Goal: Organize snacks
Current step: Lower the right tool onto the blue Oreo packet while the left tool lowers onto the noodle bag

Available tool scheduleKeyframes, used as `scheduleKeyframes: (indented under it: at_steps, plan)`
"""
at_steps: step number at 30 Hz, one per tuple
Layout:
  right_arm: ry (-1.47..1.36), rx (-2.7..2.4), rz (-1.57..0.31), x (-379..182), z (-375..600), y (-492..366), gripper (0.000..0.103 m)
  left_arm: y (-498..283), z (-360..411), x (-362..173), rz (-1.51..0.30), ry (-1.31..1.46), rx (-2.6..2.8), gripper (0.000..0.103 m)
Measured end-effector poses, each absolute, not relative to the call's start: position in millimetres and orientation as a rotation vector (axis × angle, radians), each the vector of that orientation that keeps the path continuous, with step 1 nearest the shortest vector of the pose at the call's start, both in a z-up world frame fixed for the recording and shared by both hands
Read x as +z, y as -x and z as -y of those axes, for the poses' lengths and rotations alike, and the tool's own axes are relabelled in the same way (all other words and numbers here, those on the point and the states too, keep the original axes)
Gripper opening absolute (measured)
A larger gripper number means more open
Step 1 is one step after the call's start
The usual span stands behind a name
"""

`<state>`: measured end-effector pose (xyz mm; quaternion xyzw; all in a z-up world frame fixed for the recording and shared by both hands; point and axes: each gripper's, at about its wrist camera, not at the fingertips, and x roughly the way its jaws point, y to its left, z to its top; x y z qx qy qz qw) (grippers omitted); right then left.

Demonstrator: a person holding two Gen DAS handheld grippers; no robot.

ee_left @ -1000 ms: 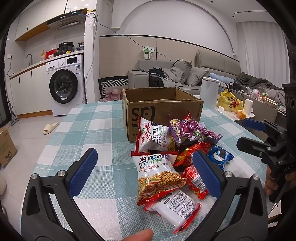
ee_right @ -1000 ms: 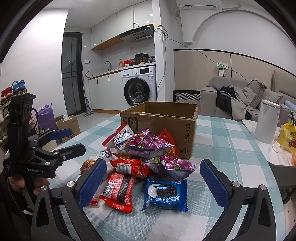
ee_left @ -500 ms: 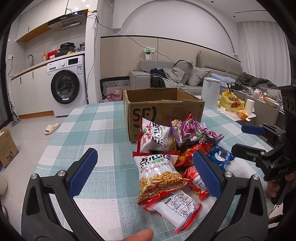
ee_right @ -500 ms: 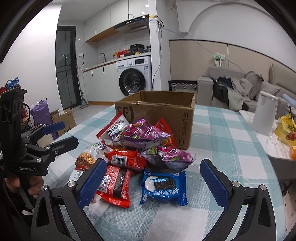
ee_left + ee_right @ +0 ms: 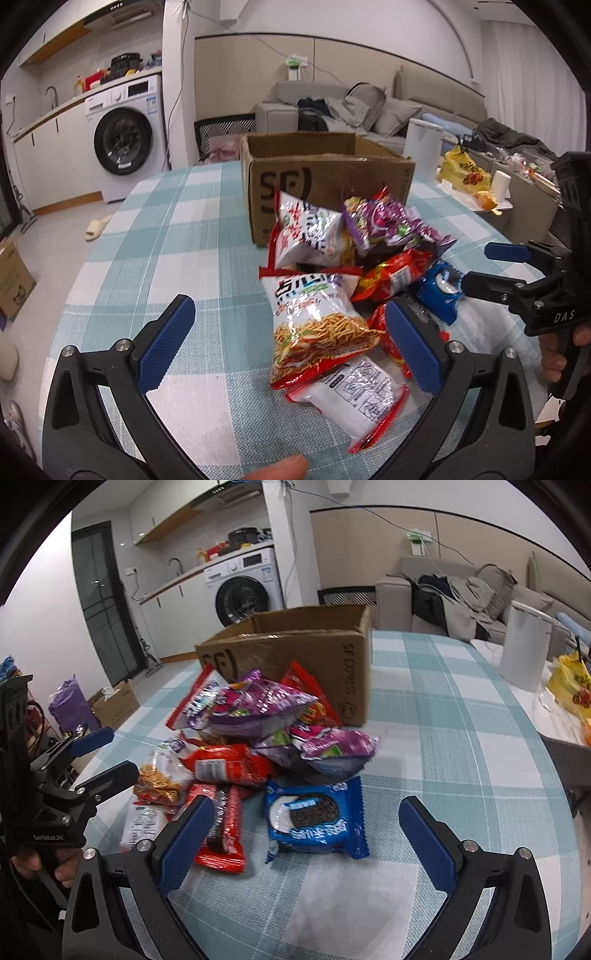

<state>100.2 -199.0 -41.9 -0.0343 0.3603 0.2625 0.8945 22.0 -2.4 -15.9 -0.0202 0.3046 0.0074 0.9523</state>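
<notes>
cardboard box [image 5: 325, 184]: flaps up, can't see what's inside
snack pile [image 5: 258, 746]: heaped on the table, touching the box front
left gripper [image 5: 286, 343]: wide open, nothing held
right gripper [image 5: 306, 838]: same, spread over the blue cookie pack [image 5: 317, 818]
right view only: box's side panel

One open cardboard box [image 5: 295, 672]. Snack packets piled just in front of it: two purple bags [image 5: 258, 705], one blue Oreo pack [image 5: 317, 819], one noodle-snack bag [image 5: 317, 321], one white sachet [image 5: 354, 391]. Red packets overlap; count unclear. Two grippers, left [image 5: 291, 343] and right [image 5: 306, 845].
</notes>
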Motion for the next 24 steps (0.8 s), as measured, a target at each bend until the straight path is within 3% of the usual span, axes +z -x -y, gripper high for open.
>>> scheduleKeyframes:
  at_steps: [11, 16, 22, 24]
  plan:
    - [0.081, 0.542, -0.846, -61.9, 195.8, -113.9, 0.098, -56.7, -5.9, -38.9, -0.759, 0.093, 0.0, 0.103]
    - [0.119, 0.546, -0.889, -69.2, 186.9, -118.0, 0.084, -74.3, -10.7, -46.8, -0.807, 0.129, -0.032, 0.102]
    - [0.146, 0.534, -0.914, -76.8, 181.4, -121.8, 0.083, -89.3, -15.4, -54.0, -0.833, 0.149, -0.065, 0.091]
    - [0.165, 0.528, -0.913, -77.7, 179.1, -121.5, 0.082, -92.8, -17.6, -56.9, -0.841, 0.167, -0.091, 0.08]
